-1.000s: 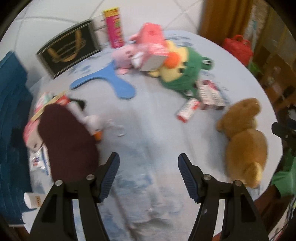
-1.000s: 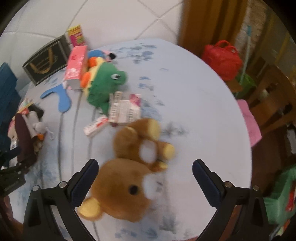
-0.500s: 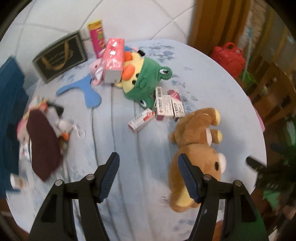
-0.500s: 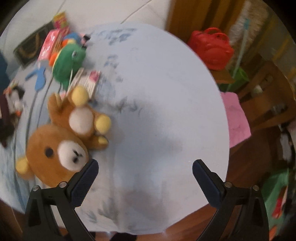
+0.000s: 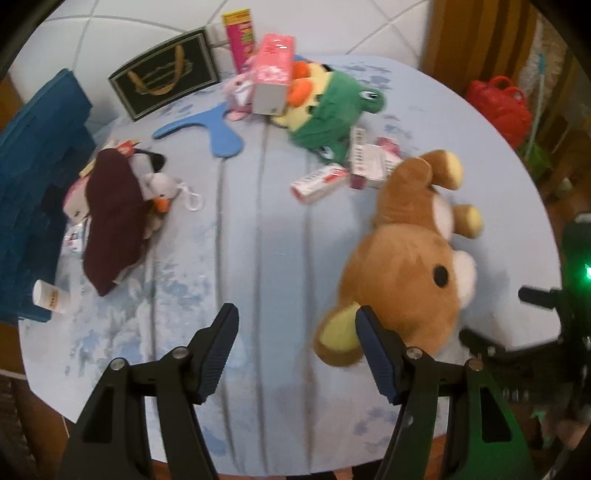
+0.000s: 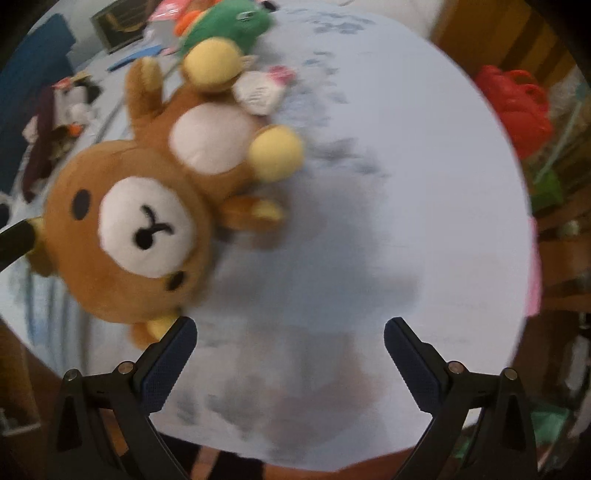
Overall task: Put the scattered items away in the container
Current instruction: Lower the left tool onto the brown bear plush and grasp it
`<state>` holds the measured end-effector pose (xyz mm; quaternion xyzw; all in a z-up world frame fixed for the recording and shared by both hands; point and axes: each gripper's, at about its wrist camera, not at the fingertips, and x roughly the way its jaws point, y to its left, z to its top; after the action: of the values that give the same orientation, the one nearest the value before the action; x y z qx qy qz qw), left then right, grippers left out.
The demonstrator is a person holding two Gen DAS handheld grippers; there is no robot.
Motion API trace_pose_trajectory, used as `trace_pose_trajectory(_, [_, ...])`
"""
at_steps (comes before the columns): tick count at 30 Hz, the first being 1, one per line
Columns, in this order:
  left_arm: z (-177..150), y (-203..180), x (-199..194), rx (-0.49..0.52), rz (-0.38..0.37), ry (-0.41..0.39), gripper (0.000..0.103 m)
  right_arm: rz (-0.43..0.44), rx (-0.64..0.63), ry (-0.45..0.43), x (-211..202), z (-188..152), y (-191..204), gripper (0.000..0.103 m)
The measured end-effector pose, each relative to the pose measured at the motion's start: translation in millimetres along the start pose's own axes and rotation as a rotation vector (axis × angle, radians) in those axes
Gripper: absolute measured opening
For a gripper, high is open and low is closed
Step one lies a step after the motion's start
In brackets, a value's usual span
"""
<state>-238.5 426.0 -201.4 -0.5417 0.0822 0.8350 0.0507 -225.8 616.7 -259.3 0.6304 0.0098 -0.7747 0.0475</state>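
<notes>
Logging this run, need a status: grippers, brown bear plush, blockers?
Left gripper open, empty. Right gripper open, empty. Brown bear plush lying on blue tablecloth, ungrasped, beside left gripper's right finger. Nothing blocking it.

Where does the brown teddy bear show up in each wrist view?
Left wrist: the brown teddy bear lies right of centre, head beside the left gripper.
Right wrist: it fills the left half, face up, left of the right gripper.
Shared landmark: the green frog plush beyond the bear's feet.
</notes>
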Motion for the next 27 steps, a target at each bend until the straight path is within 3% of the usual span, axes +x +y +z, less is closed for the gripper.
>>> trace_pose_trajectory(4, [12.4,21.2,-5.1,-0.009,0.005,-0.025,0.065,0.081,-0.019,-0.025,-3.7,11.8,27.4,0.103])
trace_pose_trajectory(7, [20.1,25.0,-9.7,0.0,-0.004,-0.048,0.065,0.055,-0.006,-0.069,-19.1,18.3,28.6,0.103])
trace_pose_trajectory(11, [26.9,13.5,-11.2,-0.022,-0.029,-0.05,0.065,0.045,0.031,-0.127,-45.3,19.2,4.7,0.103])
trace_pose_trajectory(17, [33.3,-20.5,2.2,-0.07,-0.018,-0.027,0.065,0.026,0.01,-0.134,-49.4,39.1,-41.6,0.103])
trace_pose_trajectory(27, [52.7,-35.4,30.1,-0.077,0.016,0.021,0.065,0.033,-0.051,-0.11,-32.9,82.0,-52.4,0.103])
